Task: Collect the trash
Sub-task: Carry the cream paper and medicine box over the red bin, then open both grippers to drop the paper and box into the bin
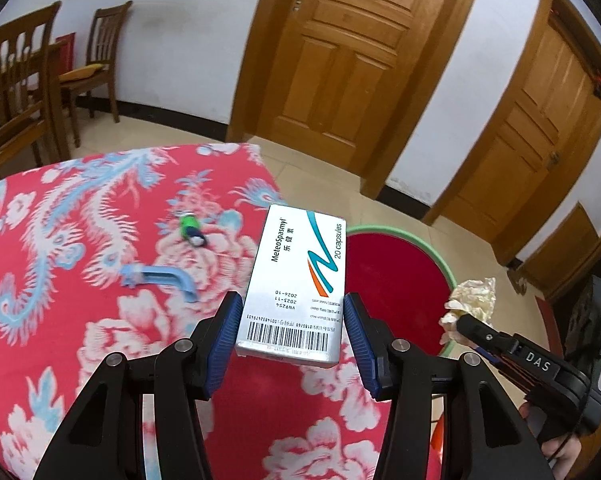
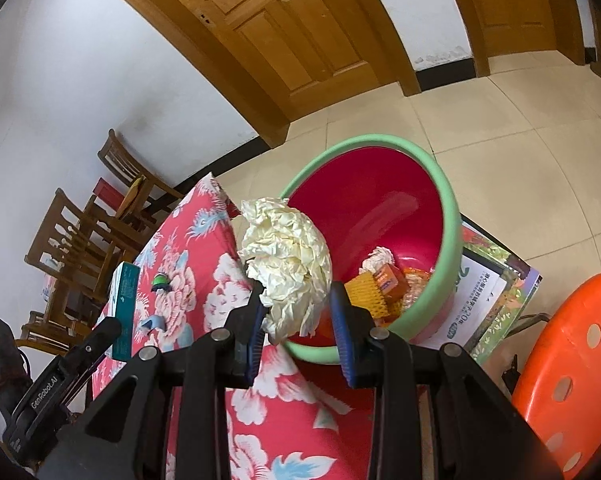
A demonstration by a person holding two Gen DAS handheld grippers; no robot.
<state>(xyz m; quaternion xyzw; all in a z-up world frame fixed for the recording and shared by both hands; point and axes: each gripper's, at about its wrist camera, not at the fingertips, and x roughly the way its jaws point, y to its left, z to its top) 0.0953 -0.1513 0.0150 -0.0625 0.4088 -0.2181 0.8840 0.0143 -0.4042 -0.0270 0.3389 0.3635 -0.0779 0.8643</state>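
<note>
My left gripper [image 1: 292,312] is shut on a white MeteoSpasmyl medicine box [image 1: 296,280] and holds it above the red floral tablecloth [image 1: 60,300], near the table's right edge. The box also shows in the right wrist view [image 2: 122,308]. My right gripper [image 2: 296,300] is shut on a crumpled cream paper ball [image 2: 284,260], held over the near rim of the red bin with a green rim [image 2: 448,240]. The paper ball also shows in the left wrist view [image 1: 470,300]. The bin [image 1: 436,256] holds a paper wad, an orange packet and yellow mesh.
A small green-and-white bottle [image 1: 192,230] and a light blue plastic piece [image 1: 160,276] lie on the cloth. An orange stool [image 2: 568,360] and printed cartons [image 2: 496,296] stand by the bin. Wooden chairs [image 1: 20,92] and doors [image 1: 340,48] are behind.
</note>
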